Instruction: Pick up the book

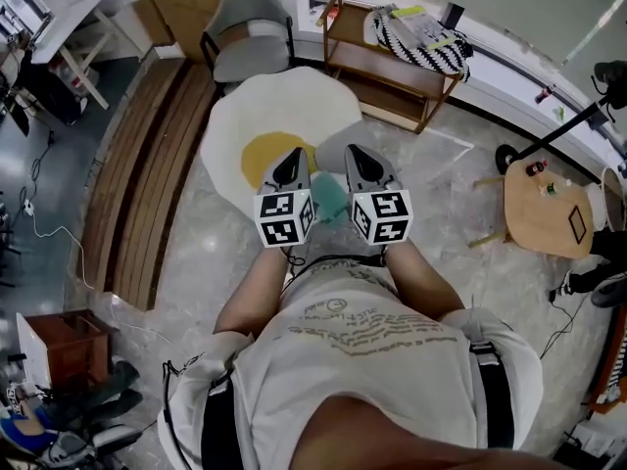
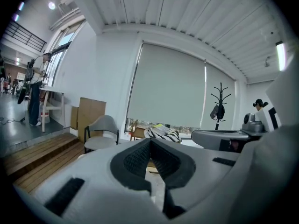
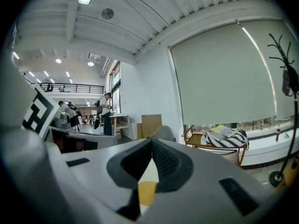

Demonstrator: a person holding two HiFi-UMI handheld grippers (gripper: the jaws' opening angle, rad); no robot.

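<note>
The head camera is looking steeply down from above the person's chest, taking in the left gripper (image 1: 291,157) and right gripper (image 1: 354,153) close below and the floor (image 1: 196,233) beyond. Each gripper camera is riding right behind its own jaws, facing almost level across the room toward the window blind (image 2: 168,85). All three views are sharing the grey chair (image 1: 250,32) and the striped cushion (image 1: 421,42) on the wooden rack (image 1: 377,64).

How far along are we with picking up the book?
Nothing done: the left gripper and right gripper are shut and empty, over the rug. Nothing is in hand. Left: reach the bench, where book-like items lie on a striped cushion, then grip one.
</note>
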